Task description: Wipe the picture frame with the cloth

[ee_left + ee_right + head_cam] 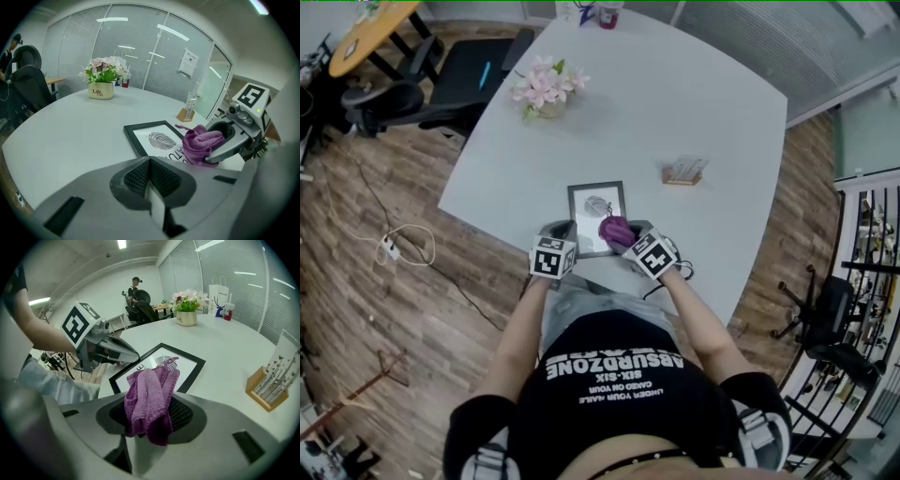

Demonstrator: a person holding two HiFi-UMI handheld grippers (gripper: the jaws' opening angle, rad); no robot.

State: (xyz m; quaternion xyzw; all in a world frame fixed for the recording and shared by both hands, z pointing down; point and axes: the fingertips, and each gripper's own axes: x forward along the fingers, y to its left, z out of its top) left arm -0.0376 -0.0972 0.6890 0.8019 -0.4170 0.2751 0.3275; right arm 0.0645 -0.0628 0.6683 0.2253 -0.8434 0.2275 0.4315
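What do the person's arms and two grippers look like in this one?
Both the left gripper and right gripper are grey moulded shells with broad jaws lined by dark ribbed pads. Each carries a white cube with black square markers. The person wears a black short-sleeved T-shirt with white print; the forearms are bare.

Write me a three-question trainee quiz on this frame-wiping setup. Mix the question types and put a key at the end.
1. True or false: the left gripper holds the purple cloth.
2. The picture frame is: A) lying flat on the table; B) standing upright; C) lifted in the air.
3. Fill in: the flower pot stands ____ from the frame.

Key: 1 false, the right gripper holds it; 2 A; 3 apart.
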